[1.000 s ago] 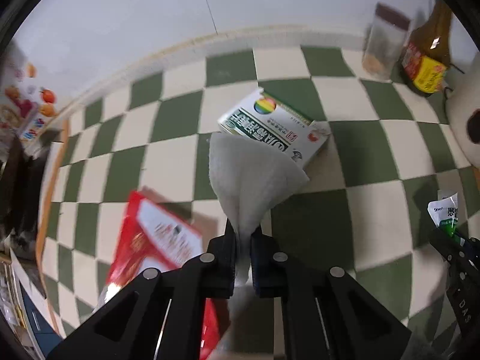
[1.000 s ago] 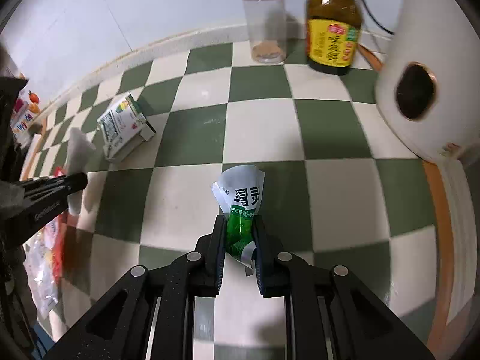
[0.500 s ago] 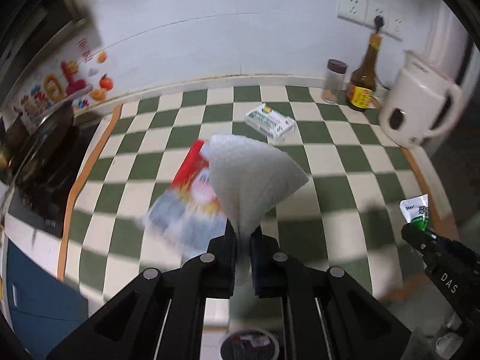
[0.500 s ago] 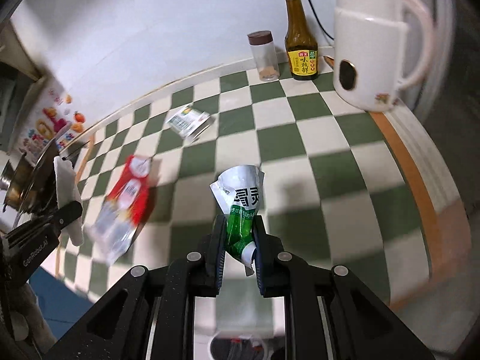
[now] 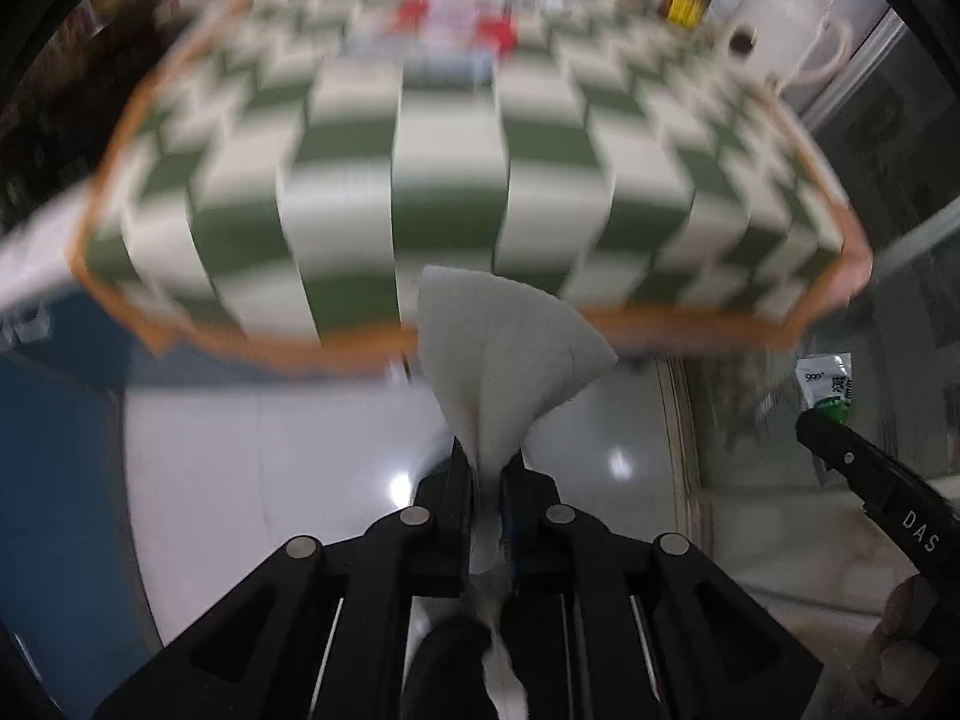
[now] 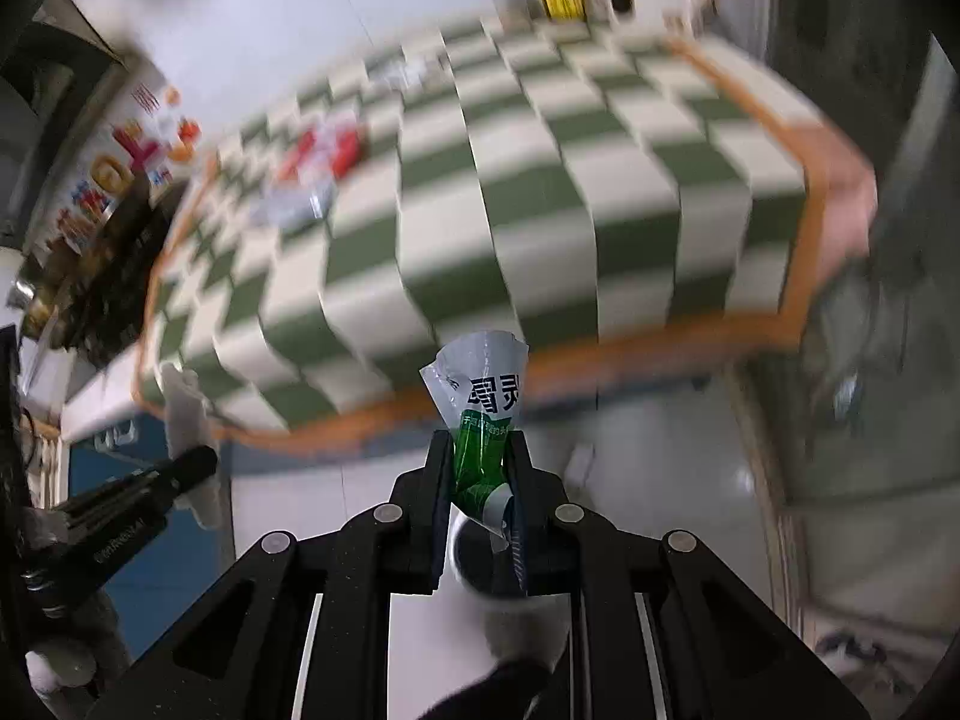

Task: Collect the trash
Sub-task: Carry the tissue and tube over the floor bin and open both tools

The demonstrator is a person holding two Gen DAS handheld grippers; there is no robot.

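left wrist view: my left gripper (image 5: 485, 483) is clenched on a white tissue (image 5: 510, 354), held out over the floor, near side of the checkered table (image 5: 336, 192). a red packet (image 5: 456, 24) lies far back on it, blurred.

right wrist view: my right gripper (image 6: 480, 468) pinches a green-and-white sachet (image 6: 483, 408), also off the table. i judge two pieces collected, none binned; the packet is left.

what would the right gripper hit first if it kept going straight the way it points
Probably the front edge of the checkered table, straight past the right gripper and its green wrapper. Blur hides depth, so it might instead pass under to the floor.
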